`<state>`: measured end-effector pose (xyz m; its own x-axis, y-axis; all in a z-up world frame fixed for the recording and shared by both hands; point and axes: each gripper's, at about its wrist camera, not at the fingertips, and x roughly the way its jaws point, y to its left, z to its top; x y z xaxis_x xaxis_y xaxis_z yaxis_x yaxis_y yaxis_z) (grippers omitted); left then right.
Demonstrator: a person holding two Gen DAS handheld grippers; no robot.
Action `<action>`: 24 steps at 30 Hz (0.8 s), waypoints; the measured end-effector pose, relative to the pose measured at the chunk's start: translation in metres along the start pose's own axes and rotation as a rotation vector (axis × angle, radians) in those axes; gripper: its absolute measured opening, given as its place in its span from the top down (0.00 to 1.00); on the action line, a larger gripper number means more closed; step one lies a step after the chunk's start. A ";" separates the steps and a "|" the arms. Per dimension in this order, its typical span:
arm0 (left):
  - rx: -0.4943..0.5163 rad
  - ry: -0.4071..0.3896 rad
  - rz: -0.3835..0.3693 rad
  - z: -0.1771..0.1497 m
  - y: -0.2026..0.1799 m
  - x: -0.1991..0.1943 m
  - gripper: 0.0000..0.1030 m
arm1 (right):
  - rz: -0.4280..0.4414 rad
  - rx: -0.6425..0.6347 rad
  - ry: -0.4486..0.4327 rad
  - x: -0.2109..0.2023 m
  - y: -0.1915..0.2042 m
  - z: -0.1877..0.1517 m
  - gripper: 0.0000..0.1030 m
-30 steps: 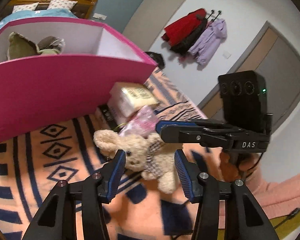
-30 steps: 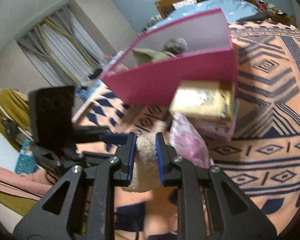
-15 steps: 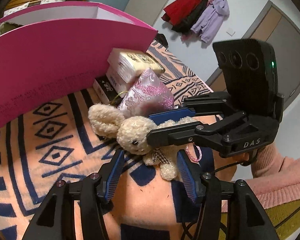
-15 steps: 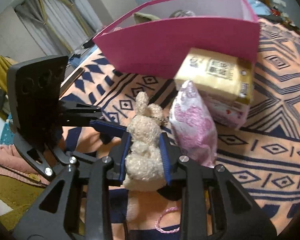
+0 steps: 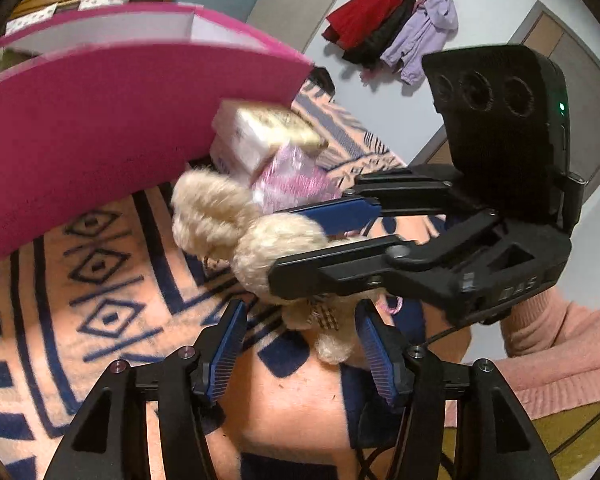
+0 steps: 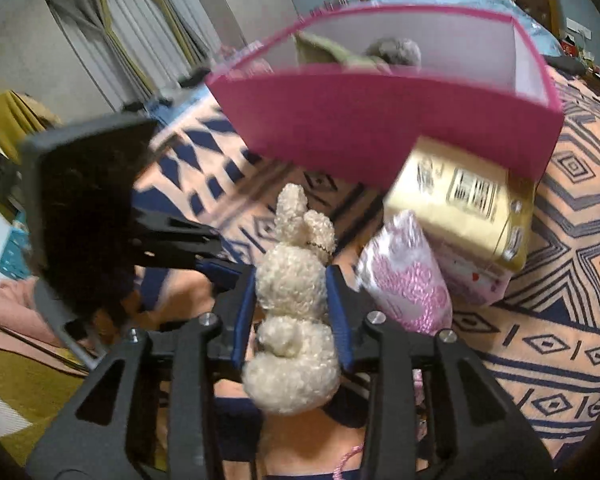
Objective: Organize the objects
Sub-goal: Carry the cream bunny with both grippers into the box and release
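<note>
A cream plush bunny (image 6: 296, 276) lies on the orange and navy patterned blanket (image 5: 80, 280), in front of a big pink box (image 6: 380, 132). My right gripper (image 6: 292, 292) has the bunny's body between its blue pads. The pads still touch both of its sides while the jaws are opening. In the left wrist view the right gripper (image 5: 280, 246) comes in from the right across the bunny (image 5: 220, 208). My left gripper (image 5: 300, 354) stands open just below it, and one bunny leg hangs between its fingers, near the right one.
A gold tissue pack (image 6: 460, 200) on a white pack leans against the pink box (image 5: 100, 128), with a pink patterned pouch (image 6: 408, 280) beside the bunny. Soft toys (image 6: 396, 50) sit inside the box. A pink sleeve (image 5: 560, 340) is at the right. Coats (image 5: 392, 32) hang on the wall.
The right gripper's jaws have widened around the bunny, which was lowered onto the blanket. The left gripper's jaws spread slightly and it moved closer under the bunny.
</note>
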<state>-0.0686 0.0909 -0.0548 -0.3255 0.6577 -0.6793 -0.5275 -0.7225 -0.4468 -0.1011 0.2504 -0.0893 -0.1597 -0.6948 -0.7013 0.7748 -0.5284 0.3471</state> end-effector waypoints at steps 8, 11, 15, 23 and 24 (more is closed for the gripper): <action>0.076 -0.171 0.017 0.057 -0.014 -0.043 0.44 | 0.037 -0.018 -0.223 -0.049 0.005 0.046 0.64; 0.089 -0.194 0.038 0.086 -0.011 -0.051 0.46 | 0.029 -0.042 -0.269 -0.057 0.000 0.072 0.64; 0.099 -0.208 0.065 0.122 -0.001 -0.054 0.46 | -0.004 -0.064 -0.293 -0.055 -0.012 0.105 0.64; 0.080 -0.187 0.175 0.156 0.032 -0.042 0.46 | -0.073 -0.066 -0.251 -0.033 -0.052 0.152 0.64; 0.071 -0.177 0.182 0.163 0.036 -0.038 0.46 | -0.081 -0.064 -0.243 -0.031 -0.055 0.155 0.64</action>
<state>-0.2034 0.0748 0.0497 -0.5490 0.5502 -0.6292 -0.4999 -0.8195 -0.2804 -0.2335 0.2252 0.0096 -0.3591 -0.7521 -0.5526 0.7895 -0.5605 0.2498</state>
